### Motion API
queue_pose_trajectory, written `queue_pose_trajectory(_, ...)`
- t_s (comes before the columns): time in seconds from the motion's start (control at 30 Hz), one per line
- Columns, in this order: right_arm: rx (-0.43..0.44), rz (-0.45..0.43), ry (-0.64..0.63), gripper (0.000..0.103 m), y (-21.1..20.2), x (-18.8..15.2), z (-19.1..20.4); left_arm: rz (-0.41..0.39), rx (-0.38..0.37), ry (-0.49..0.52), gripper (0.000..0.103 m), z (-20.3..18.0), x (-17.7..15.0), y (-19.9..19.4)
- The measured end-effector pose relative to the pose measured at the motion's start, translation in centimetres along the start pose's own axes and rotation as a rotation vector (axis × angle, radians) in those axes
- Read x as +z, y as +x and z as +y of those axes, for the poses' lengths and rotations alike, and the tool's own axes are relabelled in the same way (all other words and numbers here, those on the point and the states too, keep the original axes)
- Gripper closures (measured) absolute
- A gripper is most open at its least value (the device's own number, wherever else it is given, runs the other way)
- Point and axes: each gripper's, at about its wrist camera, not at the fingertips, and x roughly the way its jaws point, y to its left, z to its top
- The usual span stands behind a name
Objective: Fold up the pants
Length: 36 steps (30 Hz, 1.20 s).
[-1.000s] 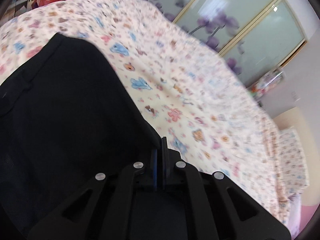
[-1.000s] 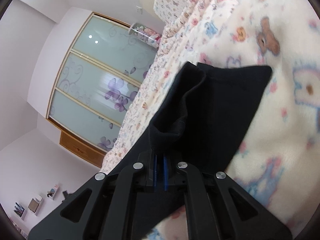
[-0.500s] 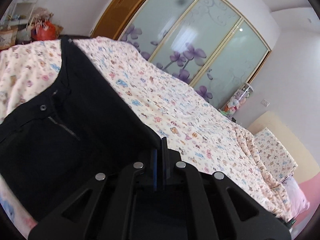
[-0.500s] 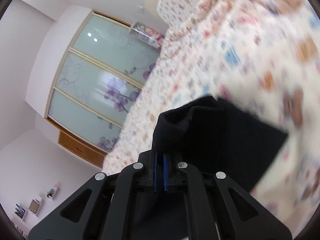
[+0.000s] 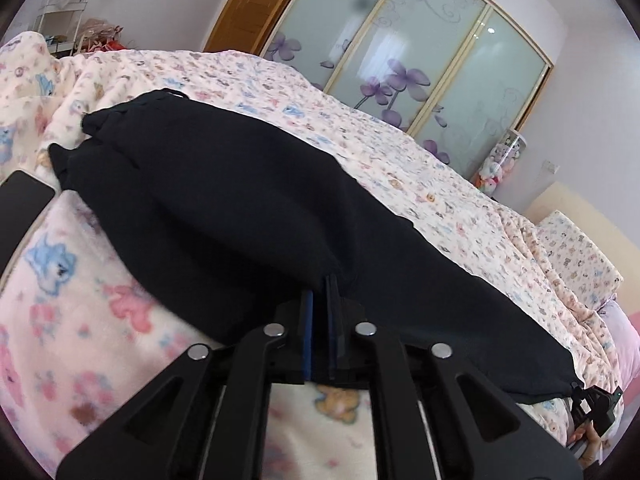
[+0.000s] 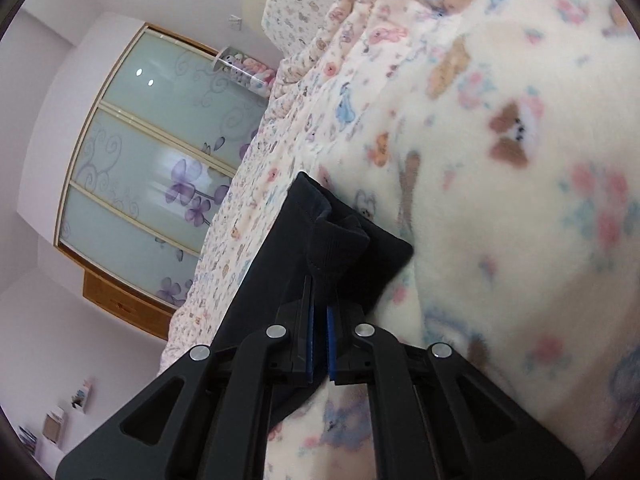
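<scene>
Black pants (image 5: pixel 240 200) lie stretched across a bed with a pale cartoon-print blanket (image 5: pixel 80 320). My left gripper (image 5: pixel 320 292) is shut on the near edge of the pants. The waist end bunches at the far left; the other end runs to the lower right, where my right gripper (image 5: pixel 596 412) shows small. In the right wrist view my right gripper (image 6: pixel 318 292) is shut on a folded hem of the pants (image 6: pixel 340 248), low over the blanket (image 6: pixel 500 200).
A dark flat object (image 5: pixel 20 208) lies at the left edge beside the pants. A wardrobe with frosted floral sliding doors (image 5: pixel 400 60) stands behind the bed. A pillow (image 5: pixel 576 248) lies at the right. Shelves (image 5: pixel 60 0) stand far left.
Both grippers have swung the pants down onto the bed; the cloth now lies lengthwise across the blanket. The right gripper's end has dropped close to the blanket.
</scene>
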Motion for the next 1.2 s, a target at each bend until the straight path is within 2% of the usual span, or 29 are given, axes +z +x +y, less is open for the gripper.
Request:
queue_pose_trajectory(0.03,0.001,-0.001,-0.003,0.098,0.0,-0.1,0.0,-0.008,0.005,-0.006,0.069,0.4,0.2,-0.4)
queue_pose_trajectory(0.07,0.004,-0.004,-0.007,0.098,-0.1,-0.2,-0.1,-0.040,0.028,-0.018,0.038,0.8,0.7,-1.3)
queue_pose_trajectory(0.13,0.012,-0.008,-0.004,0.098,-0.2,-0.4,-0.3,-0.113,0.065,-0.040,0.018,2.2,1.3,-3.1)
queue_pose_trajectory(0.17,0.016,-0.009,-0.002,0.098,0.0,-0.4,-0.2,-0.148,0.071,-0.058,0.015,3.0,2.1,-4.1)
queue_pose_trajectory(0.23,0.023,-0.008,0.001,0.097,0.1,-0.2,-0.2,-0.130,0.069,-0.103,0.013,4.5,3.6,-4.3)
queue_pose_trajectory(0.3,0.025,-0.006,-0.001,0.097,0.1,-0.2,-0.1,-0.058,0.043,-0.168,0.013,6.2,5.1,-3.2)
queue_pose_trajectory(0.33,0.027,-0.005,-0.001,0.097,0.1,-0.2,-0.2,0.021,0.011,-0.242,0.014,7.7,6.1,-1.9)
queue_pose_trajectory(0.4,0.030,-0.004,0.000,0.097,0.0,-0.2,-0.2,0.087,-0.077,-0.391,0.016,10.0,7.0,-0.4)
queue_pose_trajectory(0.43,0.032,-0.002,0.000,0.097,0.0,-0.3,-0.2,0.095,-0.107,-0.439,0.019,10.8,7.3,-0.1)
queue_pose_trajectory(0.47,0.034,0.000,0.001,0.097,0.0,-0.3,-0.3,0.111,-0.149,-0.476,0.019,11.3,7.9,0.4)
queue_pose_trajectory(0.53,0.036,0.002,0.001,0.097,0.0,-0.3,-0.3,0.141,-0.184,-0.472,0.020,11.4,8.7,1.3)
queue_pose_trajectory(0.63,0.037,0.003,0.002,0.097,0.0,-0.3,-0.3,0.190,-0.172,-0.479,0.020,11.8,8.5,2.7)
queue_pose_trajectory(0.73,0.038,0.004,0.001,0.097,0.0,-0.3,-0.3,0.249,-0.156,-0.631,0.032,14.0,6.8,4.2)
queue_pose_trajectory(0.77,0.037,0.005,0.001,0.097,0.1,-0.3,-0.3,0.245,-0.157,-0.650,0.036,14.4,6.4,4.2)
queue_pose_trajectory(0.83,0.036,0.005,0.000,0.096,0.1,-0.4,-0.3,0.231,-0.157,-0.655,0.036,14.7,6.1,4.2)
queue_pose_trajectory(0.93,0.038,0.005,-0.001,0.096,0.1,-0.4,-0.4,0.229,-0.181,-0.706,0.030,15.0,6.7,4.7)
queue_pose_trajectory(1.0,0.041,0.005,0.001,0.096,0.1,-0.4,-0.3,0.217,-0.202,-0.743,0.030,15.1,7.5,4.8)
queue_pose_trajectory(1.03,0.042,0.005,0.001,0.096,0.2,-0.4,-0.3,0.204,-0.205,-0.737,0.030,14.9,7.9,4.5)
queue_pose_trajectory(1.13,0.042,0.005,0.001,0.096,0.3,-0.4,-0.3,0.141,-0.175,-0.630,0.029,13.8,9.6,3.8)
queue_pose_trajectory(1.2,0.042,0.006,0.001,0.096,0.3,-0.4,-0.3,0.143,-0.173,-0.626,0.028,14.2,10.2,4.1)
